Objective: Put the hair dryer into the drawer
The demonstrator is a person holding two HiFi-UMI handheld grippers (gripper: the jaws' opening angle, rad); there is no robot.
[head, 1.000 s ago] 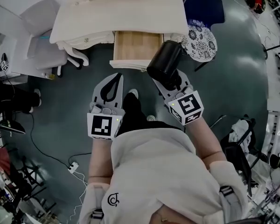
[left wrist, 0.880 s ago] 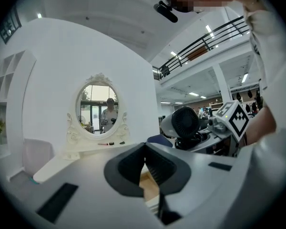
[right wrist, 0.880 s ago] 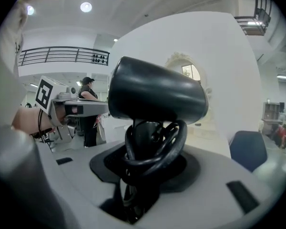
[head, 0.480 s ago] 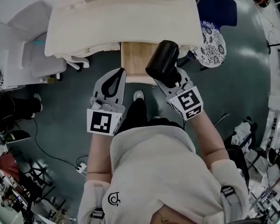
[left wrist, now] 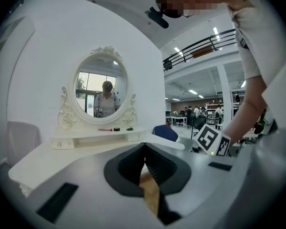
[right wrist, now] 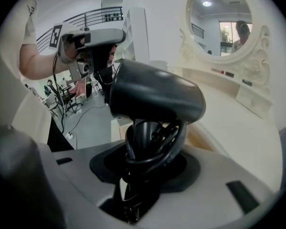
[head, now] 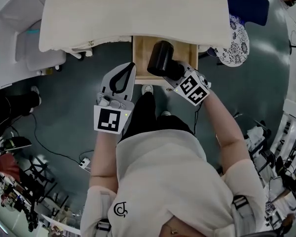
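Right gripper [head: 171, 75] clamped round black hair dryer [head: 159, 58] handle, over open wooden drawer [head: 140, 53]; left gripper [head: 130, 68] clenched empty, near left.

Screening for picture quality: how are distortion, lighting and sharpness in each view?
Head view: fisheye curves the dressing table edge; dim, muted, sharp. Left gripper view: black vignette corners, bright wall, mosaic patch at top, mirror crisp. Right gripper view: the hair dryer looms close and dark, little surface detail, faint sheen; background slightly soft.

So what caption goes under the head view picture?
Right claw holds the black hair dryer over the open wooden drawer.
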